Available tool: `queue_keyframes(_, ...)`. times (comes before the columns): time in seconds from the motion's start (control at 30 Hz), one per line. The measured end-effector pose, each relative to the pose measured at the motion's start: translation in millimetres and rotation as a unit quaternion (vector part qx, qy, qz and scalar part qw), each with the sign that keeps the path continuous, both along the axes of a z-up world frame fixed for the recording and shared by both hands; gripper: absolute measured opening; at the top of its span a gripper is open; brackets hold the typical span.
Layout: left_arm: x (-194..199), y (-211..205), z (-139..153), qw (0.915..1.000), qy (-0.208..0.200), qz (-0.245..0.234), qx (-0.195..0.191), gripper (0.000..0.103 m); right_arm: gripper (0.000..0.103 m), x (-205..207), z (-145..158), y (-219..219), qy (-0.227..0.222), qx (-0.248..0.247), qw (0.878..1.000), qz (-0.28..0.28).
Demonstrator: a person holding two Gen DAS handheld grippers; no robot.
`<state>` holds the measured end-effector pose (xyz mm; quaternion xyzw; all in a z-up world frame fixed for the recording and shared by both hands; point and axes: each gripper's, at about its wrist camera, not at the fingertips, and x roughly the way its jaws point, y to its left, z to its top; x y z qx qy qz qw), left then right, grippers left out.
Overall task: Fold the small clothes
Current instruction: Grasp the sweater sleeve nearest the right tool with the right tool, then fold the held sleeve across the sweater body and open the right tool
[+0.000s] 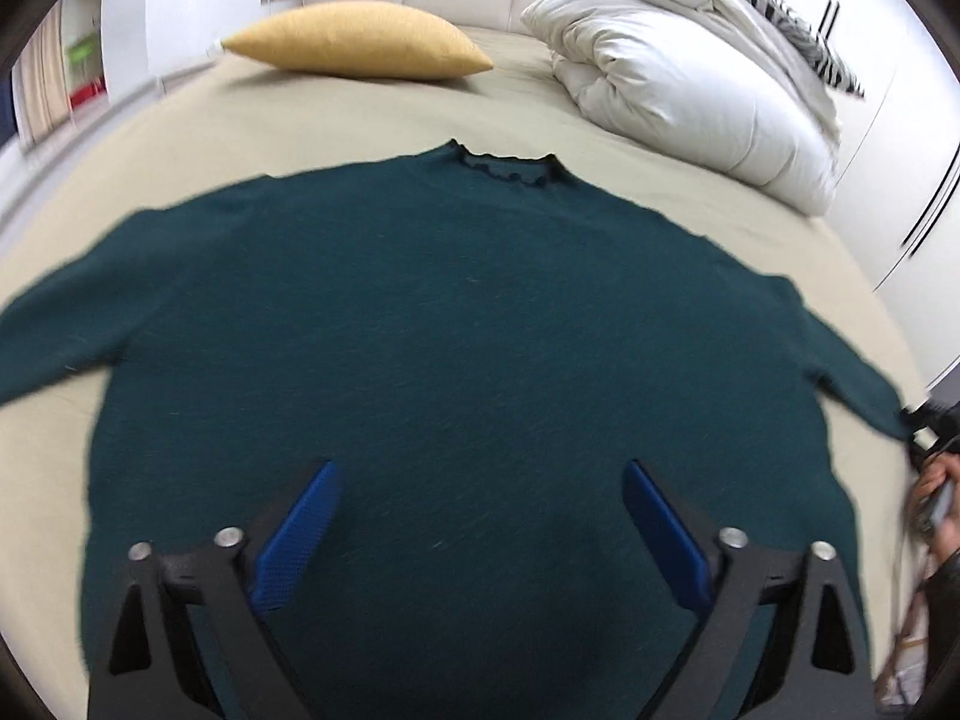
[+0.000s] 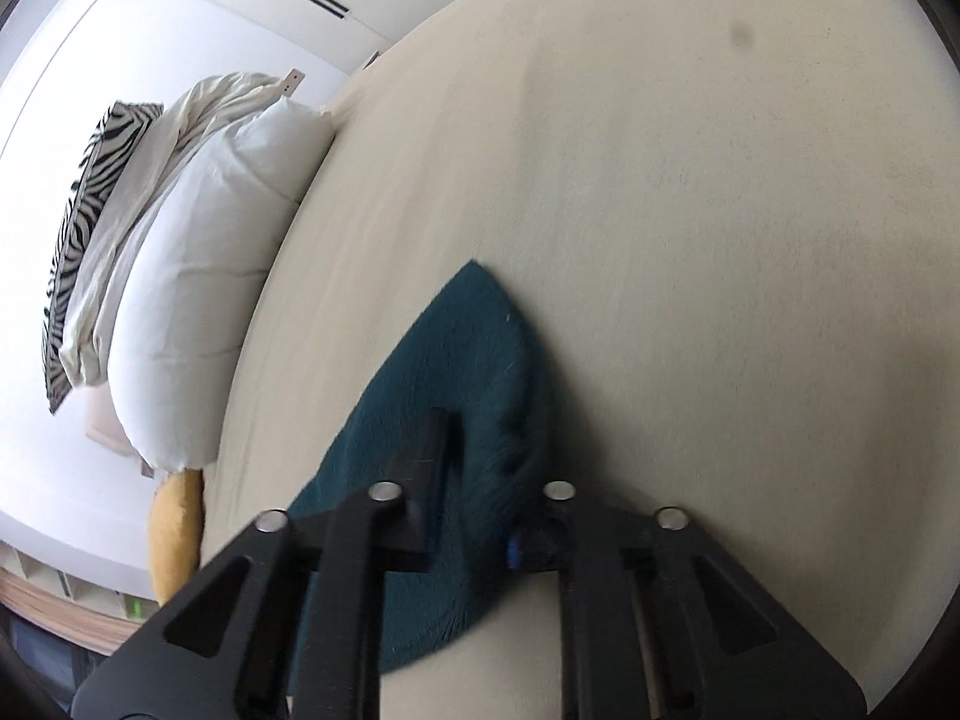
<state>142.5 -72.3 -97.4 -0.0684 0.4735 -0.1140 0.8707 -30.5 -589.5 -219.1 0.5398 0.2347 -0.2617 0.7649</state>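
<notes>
1. One dark green sweater [image 1: 456,324] lies spread flat on the beige bed [image 1: 336,120], neckline toward the headboard and both sleeves stretched out to the sides.
2. One yellow pillow [image 1: 360,51] rests near the head of the bed; one folded white duvet [image 1: 690,90] sits beside it, with one zebra-print cushion [image 1: 756,0] on top of the pile.
3. Two grippers are in use, one per hand.
4. The left gripper [image 1: 480,480] hovers over the lower body of the sweater, its blue-padded fingers [image 1: 297,534] spread wide apart and holding nothing; whether the tips touch the knit cannot be told.
5. The right gripper [image 2: 480,480] is clamped on the end of a sweater sleeve [image 2: 480,360], seen in the right wrist view bunched between the black fingers, with the cloth pinched tight and only a sliver of blue pad showing.
6. In the left wrist view, that same sleeve end [image 1: 870,402] runs to the far right edge, where the dark tip of the right gripper meets it; the person's hand [image 1: 936,510] shows just below.
</notes>
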Motion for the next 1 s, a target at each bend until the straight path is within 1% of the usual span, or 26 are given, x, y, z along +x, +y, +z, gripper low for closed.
queue_keyframes(0.03,2,2,-1,0.9999,0.004,-0.003,-0.016,0.086,0.008,2,2,-1,0.006,-0.007,1.0,0.002)
queue_keyframes(0.07,5,3,-2,0.9994,0.009,-0.006,-0.032,0.08,0.007,9,13,8,0.02,-0.026,0.999,0.011)
queue_keyframes(0.1,8,4,-3,0.999,0.013,-0.008,-0.043,0.077,0.007,14,24,17,0.031,-0.046,0.998,0.023)
queue_keyframes(0.13,12,6,-3,0.9982,0.018,-0.011,-0.056,0.071,0.007,25,40,32,0.036,-0.074,0.996,0.042)
queue_keyframes(0.17,15,9,-4,0.9976,0.021,-0.01,-0.065,0.069,0.007,34,51,40,0.033,-0.088,0.994,0.056)
queue_keyframes(0.2,18,11,-3,0.997,0.023,-0.009,-0.074,0.069,0.007,49,66,56,0.021,-0.106,0.991,0.081)
queue_keyframes(0.23,21,16,-2,0.9956,0.025,-0.007,-0.09,0.069,0.006,64,80,71,0.013,-0.123,0.986,0.107)
queue_keyframes(0.3,25,24,0,0.994,0.023,0.0,-0.107,0.069,0.006,95,102,105,-0.004,-0.148,0.976,0.16)
queue_keyframes(0.33,29,30,2,0.9929,0.022,0.005,-0.117,0.069,0.006,118,115,136,-0.021,-0.156,0.966,0.204)
queue_keyframes(0.4,32,40,3,0.9905,0.024,0.011,-0.135,0.069,0.006,151,127,186,-0.038,-0.169,0.947,0.27)
queue_keyframes(0.43,35,47,3,0.9885,0.027,0.015,-0.148,0.069,0.006,173,131,223,-0.043,-0.18,0.932,0.311)
queue_keyframes(0.47,36,51,2,0.9873,0.028,0.017,-0.156,0.069,0.006,189,130,253,-0.047,-0.183,0.921,0.341)
queue_keyframes(0.5,37,55,2,0.9864,0.028,0.018,-0.161,0.069,0.006,201,127,279,-0.049,-0.182,0.912,0.364)
queue_keyframes(0.53,39,58,2,0.9856,0.029,0.019,-0.165,0.069,0.006,219,117,316,-0.043,-0.188,0.899,0.394)
queue_keyframes(0.57,42,61,1,0.9847,0.03,0.019,-0.17,0.069,0.007,229,108,337,-0.034,-0.191,0.892,0.409)
queue_keyframes(0.6,43,64,1,0.9836,0.033,0.018,-0.176,0.07,0.007,243,92,361,-0.017,-0.187,0.885,0.426)
queue_keyframes(0.67,50,65,-4,0.9807,0.042,0.016,-0.19,0.077,0.012,261,62,390,0.014,-0.175,0.877,0.447)
queue_keyframes(0.7,52,64,-6,0.9799,0.045,0.015,-0.193,0.078,0.018,261,52,402,0.024,-0.177,0.873,0.454)
queue_keyframes(0.73,55,61,-8,0.979,0.05,0.015,-0.197,0.08,0.03,261,41,412,0.036,-0.18,0.867,0.462)
queue_keyframes(0.77,58,58,-9,0.9777,0.054,0.012,-0.203,0.082,0.039,260,37,415,0.027,-0.185,0.866,0.463)
queue_keyframes(0.8,61,53,-10,0.9768,0.055,0.01,-0.207,0.083,0.047,251,37,417,0.014,-0.193,0.867,0.458)
queue_keyframes(0.83,66,45,-9,0.9765,0.055,0.005,-0.208,0.084,0.064,243,41,414,0.004,-0.197,0.869,0.453)
queue_keyframes(0.87,70,39,-9,0.9766,0.054,0.001,-0.208,0.084,0.072,234,45,410,-0.005,-0.195,0.871,0.451)
queue_keyframes(0.93,82,20,-8,0.977,0.053,-0.01,-0.206,0.084,0.072,216,55,402,-0.029,-0.195,0.871,0.451)
queue_keyframes(0.97,88,12,-8,0.9778,0.055,-0.014,-0.202,0.084,0.072,205,60,398,-0.032,-0.205,0.87,0.448)
queue_keyframes(1.0,94,4,-9,0.9787,0.057,-0.02,-0.196,0.084,0.072,204,65,393,-0.03,-0.211,0.871,0.442)
